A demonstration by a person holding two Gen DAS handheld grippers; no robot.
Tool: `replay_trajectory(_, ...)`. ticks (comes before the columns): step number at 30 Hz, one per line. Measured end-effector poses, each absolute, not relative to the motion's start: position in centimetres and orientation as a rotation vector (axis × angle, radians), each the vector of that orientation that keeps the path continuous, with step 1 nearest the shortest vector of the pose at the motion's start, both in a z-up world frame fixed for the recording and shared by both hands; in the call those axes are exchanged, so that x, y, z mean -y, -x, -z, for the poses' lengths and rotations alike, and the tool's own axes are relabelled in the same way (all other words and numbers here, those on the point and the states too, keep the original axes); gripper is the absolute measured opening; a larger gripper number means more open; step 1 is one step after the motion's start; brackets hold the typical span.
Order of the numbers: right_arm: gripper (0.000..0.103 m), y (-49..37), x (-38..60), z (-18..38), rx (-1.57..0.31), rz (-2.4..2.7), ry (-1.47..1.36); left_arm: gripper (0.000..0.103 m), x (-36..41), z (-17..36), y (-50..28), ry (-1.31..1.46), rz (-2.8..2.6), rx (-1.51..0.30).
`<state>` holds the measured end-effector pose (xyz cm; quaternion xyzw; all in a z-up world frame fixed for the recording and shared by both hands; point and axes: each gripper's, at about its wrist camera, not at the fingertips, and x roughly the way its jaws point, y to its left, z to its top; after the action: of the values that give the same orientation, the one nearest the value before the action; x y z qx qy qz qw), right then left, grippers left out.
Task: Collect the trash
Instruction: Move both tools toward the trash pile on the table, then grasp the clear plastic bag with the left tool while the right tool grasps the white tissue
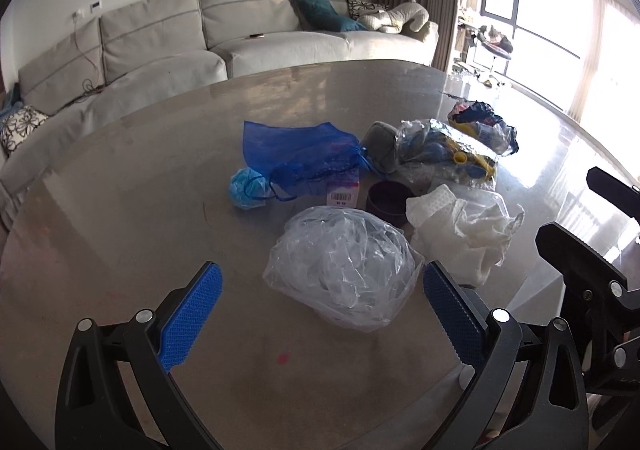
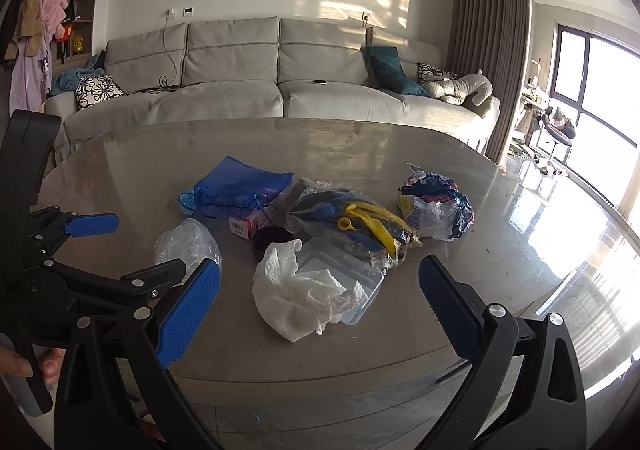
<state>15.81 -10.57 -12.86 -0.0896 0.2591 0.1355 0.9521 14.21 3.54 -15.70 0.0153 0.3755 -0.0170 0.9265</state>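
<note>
Trash lies in a heap on a round grey table [image 1: 120,178] [image 2: 500,234]. A crumpled clear plastic bag [image 1: 344,266] [image 2: 186,244] lies just ahead of my open left gripper [image 1: 320,302], between its blue pads. A crumpled white paper towel [image 1: 460,234] [image 2: 300,294] rests on a clear plastic lid [image 2: 352,286], just ahead of my open right gripper [image 2: 320,302]. Farther back lie a blue mesh bag [image 1: 296,146] [image 2: 236,186], a small pink box [image 1: 343,190] [image 2: 246,226], a dark round cup [image 1: 390,200] [image 2: 272,242], and wrappers with yellow and blue items [image 1: 448,150] [image 2: 360,222]. Both grippers are empty.
A light-blue crumpled ball [image 1: 248,190] lies left of the heap. A colourful wrapper bag [image 1: 484,122] [image 2: 436,206] lies at the right. A grey sofa [image 1: 200,42] [image 2: 240,90] stands behind the table. The right gripper's body [image 1: 588,282] is close beside the left one.
</note>
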Motion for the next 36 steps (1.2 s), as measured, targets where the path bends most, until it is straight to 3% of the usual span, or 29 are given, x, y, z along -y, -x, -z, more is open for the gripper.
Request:
replay_trajectory(3,0.099,-16.1,10.4,13.4,-0.533,-0.277,0.181,0.097,-3.4,16.8,-15.1,-0.043,0.014,-0.788)
replay_trajectory(7,0.099,-16.6,10.2,14.0,-0.543,-0.286,0.167,0.070,-3.3,17.6,-16.0,-0.014,0.069,-0.826)
replay_trajectory(11,0.099,-17.1,10.2,14.7,-0.564,-0.294,0.150,0.063,-2.7,18.6,-16.1,-0.050,0.103,-0.838)
replay_trajectory(16,0.099,-17.4,10.0,15.3,-0.582,-0.293,0.131,0.023,-2.9,19.2,-16.1,0.011,0.169,-0.866)
replay_trajectory(18,0.097,-17.6,9.9,15.7,-0.591,-0.290,0.131,0.016,-2.8,18.9,-15.6,0.002,0.159,-0.854)
replay_trajectory(20,0.079,-18.0,9.6,16.5,-0.609,-0.279,0.147,0.015,-2.7,18.2,-14.7,-0.034,0.127,-0.807)
replay_trajectory(21,0.076,-18.2,9.5,16.9,-0.619,-0.274,0.155,0.015,-2.7,17.8,-14.3,-0.048,0.121,-0.790)
replay_trajectory(28,0.074,-18.9,8.1,18.9,-0.637,-0.258,0.210,0.014,-4.8,15.3,-13.4,0.018,0.131,-0.745)
replay_trajectory(30,0.065,-18.8,7.5,19.2,-0.624,-0.236,0.256,0.015,-5.0,14.8,-13.3,0.034,0.134,-0.731)
replay_trajectory(32,0.019,-18.6,7.1,19.4,-0.621,-0.249,0.277,0.015,-4.8,14.6,-13.2,0.029,0.130,-0.724)
replay_trajectory(36,0.015,-18.4,8.1,19.0,-0.611,-0.273,0.228,0.015,-4.4,14.5,-13.1,0.025,0.123,-0.716)
